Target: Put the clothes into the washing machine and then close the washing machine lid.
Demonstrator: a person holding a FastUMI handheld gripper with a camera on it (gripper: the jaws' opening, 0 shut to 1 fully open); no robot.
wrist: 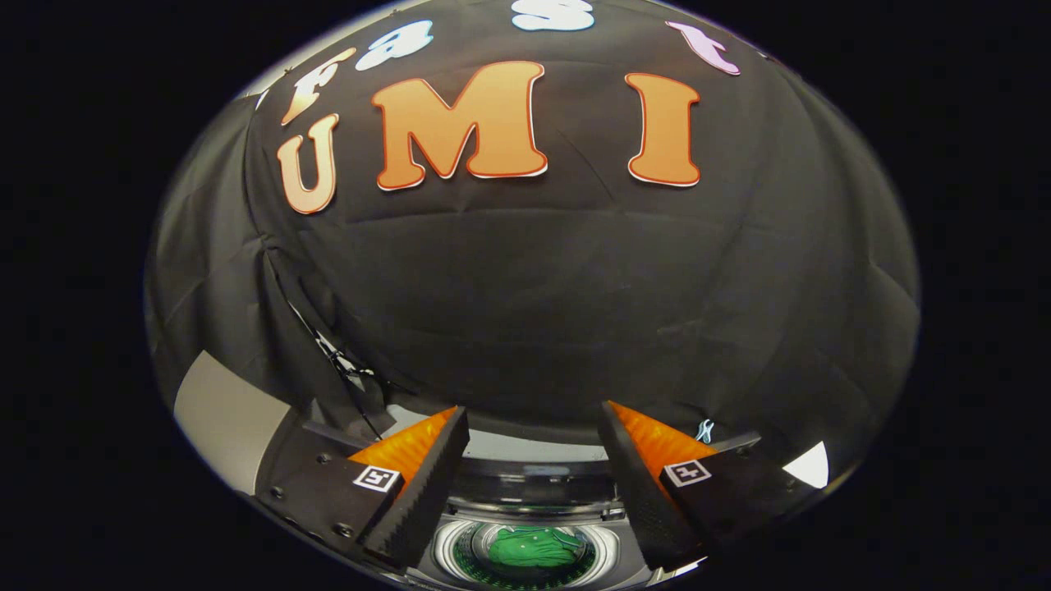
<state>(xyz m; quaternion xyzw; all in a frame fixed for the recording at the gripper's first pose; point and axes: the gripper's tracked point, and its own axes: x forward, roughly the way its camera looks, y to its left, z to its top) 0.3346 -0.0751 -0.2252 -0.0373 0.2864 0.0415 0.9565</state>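
Tongs [532, 427] hanging released above the open washing machine [525, 513].
Black wrinkled cloth wall [575, 295] is filling the background; the round ribbed drum [460, 552] is sitting between the spread fingers, crumpled green clothes [530, 548] lying inside it.

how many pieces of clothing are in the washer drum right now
1. A green garment lies bunched in the washing machine drum, seen below and between the open fingers of the gripper, which hold nothing. More pieces could be hidden under it.
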